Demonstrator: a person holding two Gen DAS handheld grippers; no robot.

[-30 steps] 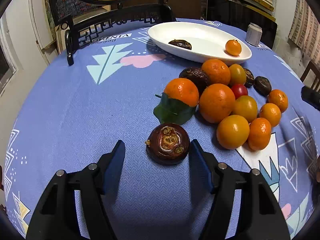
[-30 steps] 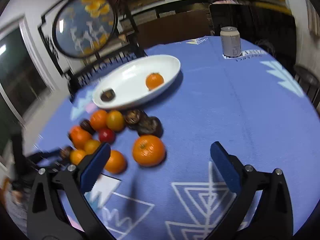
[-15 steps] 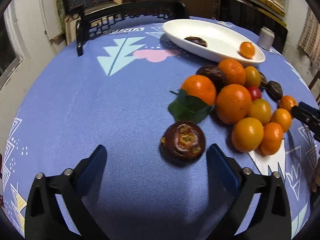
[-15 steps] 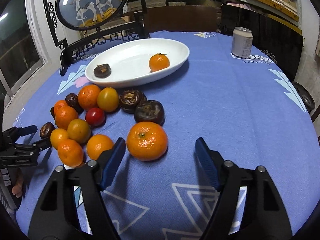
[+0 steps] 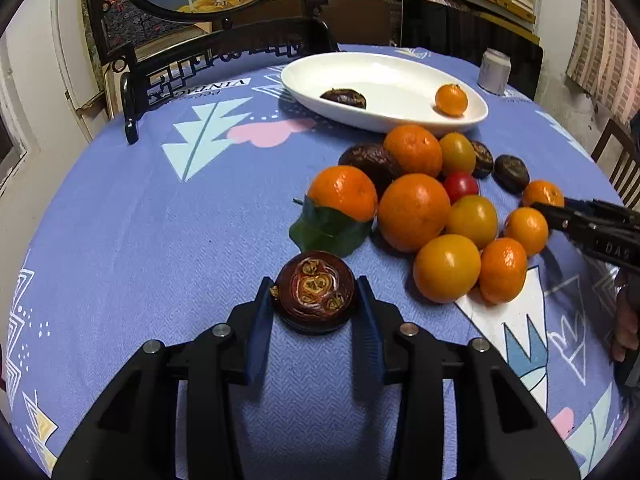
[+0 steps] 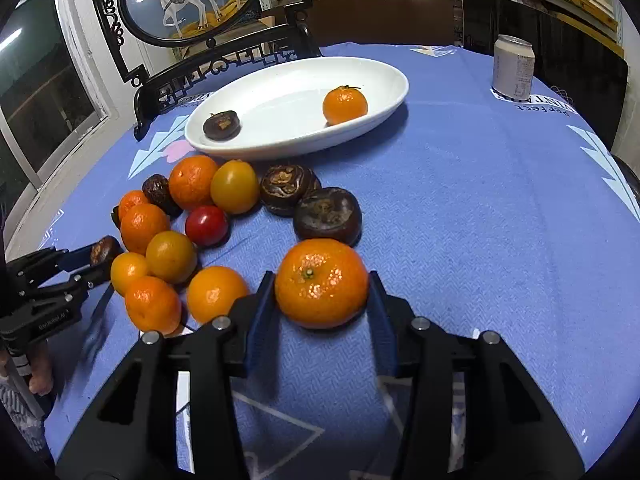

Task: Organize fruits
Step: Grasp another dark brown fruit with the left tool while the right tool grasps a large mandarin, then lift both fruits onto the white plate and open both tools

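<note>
While both jaws are closing, my left gripper [image 5: 314,304] pinches a dark mangosteen [image 5: 315,296] on the blue tablecloth [image 5: 160,240], pads touching its sides. My right gripper [image 6: 322,300] clamps a big mandarin [image 6: 321,282] beside the fruit pile [image 6: 172,236]. White dish [image 6: 280,136] behind holds 2 fruits.

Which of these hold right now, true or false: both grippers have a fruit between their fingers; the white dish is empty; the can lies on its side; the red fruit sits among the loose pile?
1. Both grippers have a fruit between their fingers. True: left gripper closes on a dark brown fruit, right gripper on an orange.
2. The white dish is empty. False: it holds a small orange and a small dark fruit.
3. The can lies on its side. False: it stands upright.
4. The red fruit sits among the loose pile. True.
</note>
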